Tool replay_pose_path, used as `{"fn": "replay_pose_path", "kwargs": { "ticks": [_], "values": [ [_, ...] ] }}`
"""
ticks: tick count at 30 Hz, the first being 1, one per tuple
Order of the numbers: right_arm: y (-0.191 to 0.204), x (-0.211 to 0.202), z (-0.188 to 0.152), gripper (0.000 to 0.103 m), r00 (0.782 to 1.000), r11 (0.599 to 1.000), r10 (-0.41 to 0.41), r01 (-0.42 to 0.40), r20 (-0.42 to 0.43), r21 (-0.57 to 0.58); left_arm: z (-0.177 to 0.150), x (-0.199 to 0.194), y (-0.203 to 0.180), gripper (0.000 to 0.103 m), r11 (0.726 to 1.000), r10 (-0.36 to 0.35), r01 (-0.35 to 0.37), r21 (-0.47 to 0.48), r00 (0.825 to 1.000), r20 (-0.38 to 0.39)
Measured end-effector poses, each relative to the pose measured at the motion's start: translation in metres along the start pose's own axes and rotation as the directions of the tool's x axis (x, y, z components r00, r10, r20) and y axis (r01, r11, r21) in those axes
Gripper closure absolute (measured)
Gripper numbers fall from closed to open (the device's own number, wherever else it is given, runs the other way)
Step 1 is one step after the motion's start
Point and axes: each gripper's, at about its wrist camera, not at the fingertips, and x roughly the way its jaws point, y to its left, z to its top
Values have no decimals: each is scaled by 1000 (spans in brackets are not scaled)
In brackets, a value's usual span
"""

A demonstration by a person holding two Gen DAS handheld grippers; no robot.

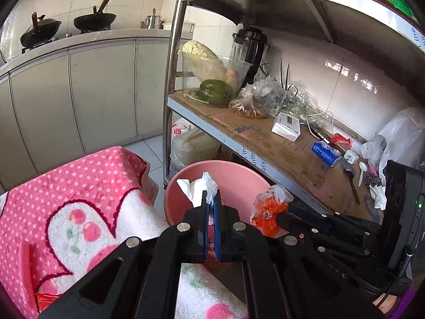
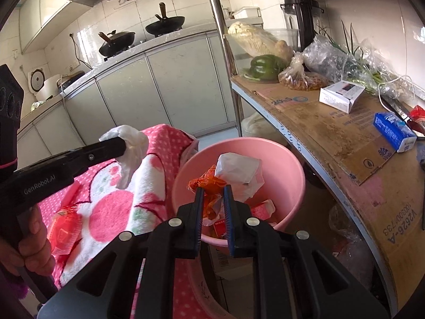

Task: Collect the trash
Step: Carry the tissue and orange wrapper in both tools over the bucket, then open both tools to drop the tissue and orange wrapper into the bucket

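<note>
A pink basin [image 1: 239,175] [image 2: 287,164] stands on the floor beside the metal shelf, with wrappers in it. My left gripper [image 1: 211,199] is shut on a crumpled white tissue [image 1: 202,186] over the basin's near rim; in the right wrist view it [image 2: 123,143] holds the tissue [image 2: 132,148] above the pink towel. My right gripper [image 2: 213,191] is shut on an orange plastic wrapper [image 2: 209,183] with a white bag part [image 2: 239,170], held above the basin; it also shows in the left wrist view [image 1: 268,210].
A pink polka-dot towel [image 1: 79,199] covers a surface on the left, with a red wrapper [image 2: 65,228] lying on it. The cardboard-lined shelf [image 2: 332,133] holds a green pepper [image 1: 215,91], bags, a white box and a blue packet [image 1: 325,154]. Kitchen cabinets stand behind.
</note>
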Motion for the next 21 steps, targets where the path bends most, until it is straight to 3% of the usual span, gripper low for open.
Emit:
{"fn": "replay_pose_path", "kwargs": {
  "ticks": [13, 21],
  "values": [
    [-17, 42, -13, 88, 997, 999, -43, 45, -70, 17, -20, 60, -3, 100, 1000, -19, 16, -21, 991, -132],
    [-23, 58, -14, 87, 995, 998, -55, 56, -88, 10, -22, 73, -6, 98, 999, -33, 26, -46, 988, -154]
  ]
}}
